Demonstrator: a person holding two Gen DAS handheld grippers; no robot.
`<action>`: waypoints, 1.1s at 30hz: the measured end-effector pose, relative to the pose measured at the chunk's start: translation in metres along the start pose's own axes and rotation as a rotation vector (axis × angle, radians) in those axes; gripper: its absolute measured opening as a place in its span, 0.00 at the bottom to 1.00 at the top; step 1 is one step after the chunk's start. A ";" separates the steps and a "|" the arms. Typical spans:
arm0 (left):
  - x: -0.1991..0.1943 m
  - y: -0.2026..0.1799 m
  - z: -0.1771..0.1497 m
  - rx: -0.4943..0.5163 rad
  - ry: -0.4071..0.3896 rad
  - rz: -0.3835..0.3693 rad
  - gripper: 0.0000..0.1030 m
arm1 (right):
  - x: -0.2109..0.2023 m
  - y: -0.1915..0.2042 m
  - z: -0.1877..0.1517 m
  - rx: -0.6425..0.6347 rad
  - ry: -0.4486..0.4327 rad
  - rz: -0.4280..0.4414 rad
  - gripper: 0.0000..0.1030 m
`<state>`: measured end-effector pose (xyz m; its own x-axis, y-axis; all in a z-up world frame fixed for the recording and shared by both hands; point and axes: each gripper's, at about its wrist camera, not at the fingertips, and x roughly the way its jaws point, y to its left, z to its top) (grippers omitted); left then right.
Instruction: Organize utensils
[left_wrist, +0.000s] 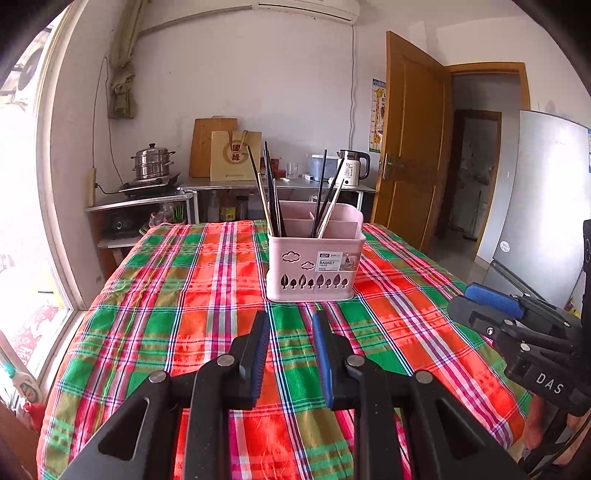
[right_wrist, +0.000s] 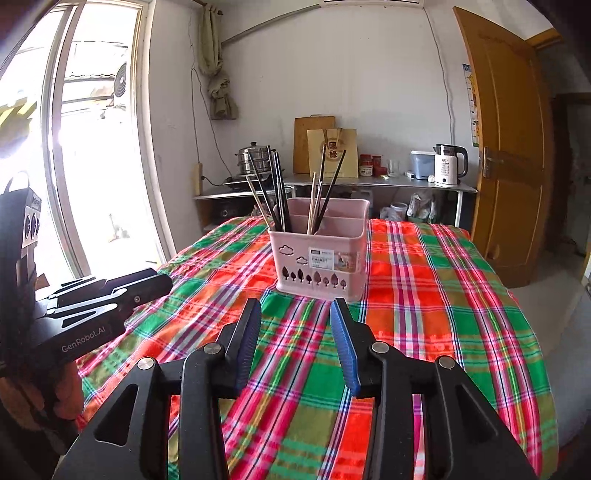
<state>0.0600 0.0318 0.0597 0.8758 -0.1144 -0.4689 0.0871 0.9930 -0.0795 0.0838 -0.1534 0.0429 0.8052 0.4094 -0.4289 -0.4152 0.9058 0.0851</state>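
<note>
A pink plastic utensil basket (left_wrist: 314, 266) (right_wrist: 321, 258) stands on the plaid-covered table (left_wrist: 177, 295) (right_wrist: 443, 295), past both grippers. Dark and pale chopsticks (left_wrist: 271, 192) (right_wrist: 277, 188) stand upright in its left compartment, and a few more chopsticks (left_wrist: 327, 192) (right_wrist: 323, 184) lean in the middle one. My left gripper (left_wrist: 290, 319) hovers over the cloth just short of the basket, open, nothing between its blue pads. My right gripper (right_wrist: 296, 306) is open wider, also empty. Each gripper shows at the edge of the other's view: right fingers (left_wrist: 491, 299), left fingers (right_wrist: 147, 284).
Behind the table a metal counter (right_wrist: 369, 182) carries a steamer pot (left_wrist: 152, 162), a paper bag (left_wrist: 235, 157), jars and a white kettle (right_wrist: 447, 166). A window (right_wrist: 92, 129) lies left, a wooden door (right_wrist: 509, 155) and a fridge (left_wrist: 546, 192) right.
</note>
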 end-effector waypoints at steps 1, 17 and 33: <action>-0.003 0.000 -0.004 -0.002 -0.001 -0.001 0.23 | -0.003 0.000 -0.004 0.003 0.000 -0.001 0.39; -0.030 -0.009 -0.031 0.003 -0.019 0.004 0.23 | -0.019 0.010 -0.032 -0.017 0.001 -0.026 0.39; -0.027 -0.012 -0.032 -0.002 -0.009 0.001 0.23 | -0.024 0.011 -0.029 -0.017 -0.009 -0.040 0.39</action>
<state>0.0198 0.0222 0.0453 0.8804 -0.1128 -0.4607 0.0848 0.9931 -0.0810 0.0475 -0.1564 0.0275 0.8252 0.3739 -0.4234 -0.3896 0.9195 0.0525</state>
